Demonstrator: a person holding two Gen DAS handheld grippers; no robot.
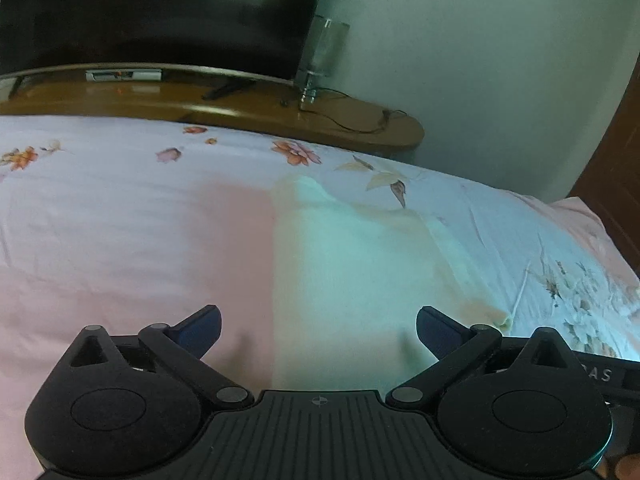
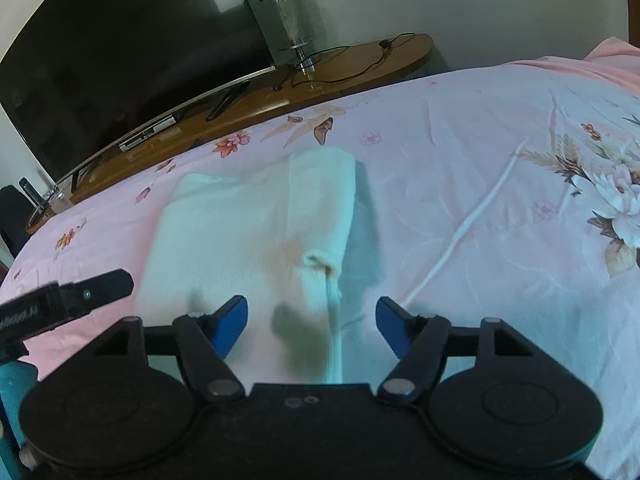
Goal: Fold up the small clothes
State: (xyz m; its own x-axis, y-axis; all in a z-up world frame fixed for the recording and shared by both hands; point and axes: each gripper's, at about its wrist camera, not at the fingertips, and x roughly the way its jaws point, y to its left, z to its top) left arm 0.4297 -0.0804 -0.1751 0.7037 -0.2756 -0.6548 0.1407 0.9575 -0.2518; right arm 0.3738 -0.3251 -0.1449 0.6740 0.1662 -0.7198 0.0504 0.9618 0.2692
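Both grippers — left gripper [image 1: 318, 330] and right gripper [image 2: 311, 326] — hover with fingers wide, holding nothing, over a pale folded garment [image 2: 256, 224] lying on the floral bed [image 2: 460, 168].

A bed [image 2: 460, 152] with floral pink sheet carries a pale, seemingly folded garment [image 2: 256, 224].

Partial pale letters "AS" on black bar [image 1: 608, 374] at right edge of left wrist view, rest cut off, other print too blurred
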